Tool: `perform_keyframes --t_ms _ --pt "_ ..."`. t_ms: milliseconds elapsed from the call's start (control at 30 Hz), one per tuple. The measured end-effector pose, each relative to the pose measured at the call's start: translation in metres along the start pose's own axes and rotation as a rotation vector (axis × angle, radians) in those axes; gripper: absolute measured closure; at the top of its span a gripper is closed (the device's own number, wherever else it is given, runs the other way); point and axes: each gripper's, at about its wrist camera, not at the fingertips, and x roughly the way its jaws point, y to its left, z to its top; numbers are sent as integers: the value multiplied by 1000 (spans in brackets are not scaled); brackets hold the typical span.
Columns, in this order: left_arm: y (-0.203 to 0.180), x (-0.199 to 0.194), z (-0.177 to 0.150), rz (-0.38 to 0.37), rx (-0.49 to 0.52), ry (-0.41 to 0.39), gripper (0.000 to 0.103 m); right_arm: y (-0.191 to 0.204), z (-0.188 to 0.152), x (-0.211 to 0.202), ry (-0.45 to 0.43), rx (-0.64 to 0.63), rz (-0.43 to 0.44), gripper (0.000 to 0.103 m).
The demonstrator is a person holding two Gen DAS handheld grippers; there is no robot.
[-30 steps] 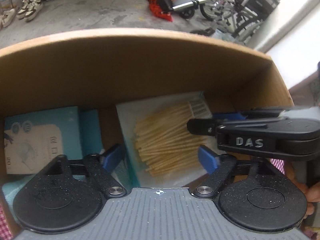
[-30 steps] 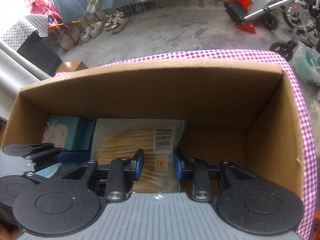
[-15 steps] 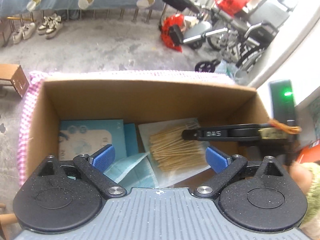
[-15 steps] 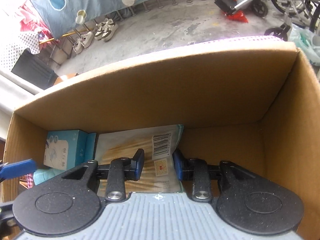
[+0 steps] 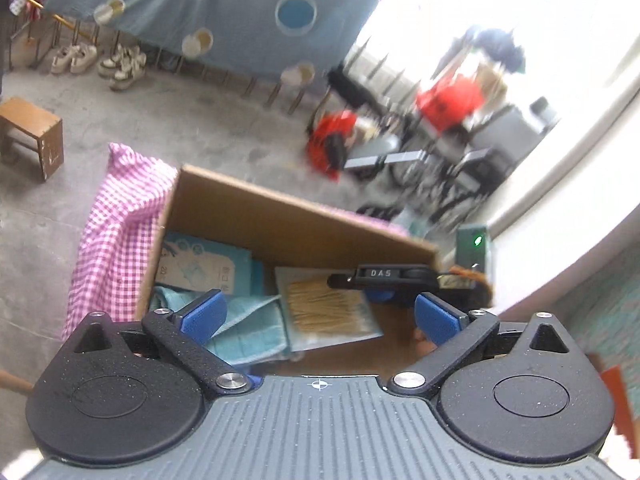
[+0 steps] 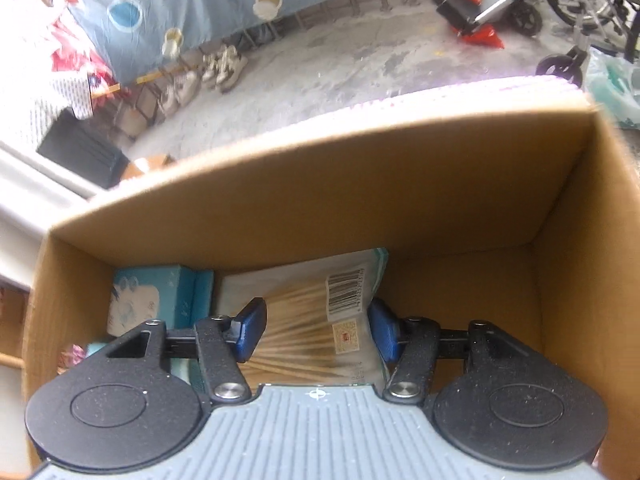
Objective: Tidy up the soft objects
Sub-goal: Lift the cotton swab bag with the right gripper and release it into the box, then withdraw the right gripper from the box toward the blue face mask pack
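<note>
A brown cardboard box (image 5: 288, 220) stands on a pink checked cloth (image 5: 112, 232). Inside lie a clear pack of wooden sticks (image 5: 326, 310), a light blue carton (image 5: 208, 260) and a teal cloth (image 5: 248, 328). My left gripper (image 5: 318, 318) is open and empty, held above and in front of the box. My right gripper (image 6: 318, 334) is inside the box (image 6: 360, 200), open, its pads on either side of the stick pack (image 6: 304, 340). It also shows in the left wrist view (image 5: 384, 276). The carton (image 6: 160, 296) lies to its left.
The box's right half shows bare cardboard floor (image 6: 460, 300). A small wooden stool (image 5: 32, 132) stands on the concrete floor at left. Wheelchairs and red bags (image 5: 440, 120) stand beyond. A device with a green light (image 5: 474, 244) is by the box's right corner.
My left gripper has risen and drawn back out of the box. My right gripper's jaws have opened wider over the stick pack.
</note>
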Motion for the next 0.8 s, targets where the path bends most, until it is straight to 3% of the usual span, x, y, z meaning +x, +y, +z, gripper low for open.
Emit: perform_keyframes --t_ms 267,633,700,800 --pt "-1 -74 -30 1 -2 -136 1 2 -5 -62 -115 -11 97 40" --pt "42 -125 -80 30 -61 -146 1 26 -40 -156 -234 -92 220 40" --pt "53 -127 -93 38 -73 -136 1 33 -50 -169 -262 -121 193 40" --pt "67 -128 -115 71 -84 -124 1 46 -58 -170 -257 -175 81 40"
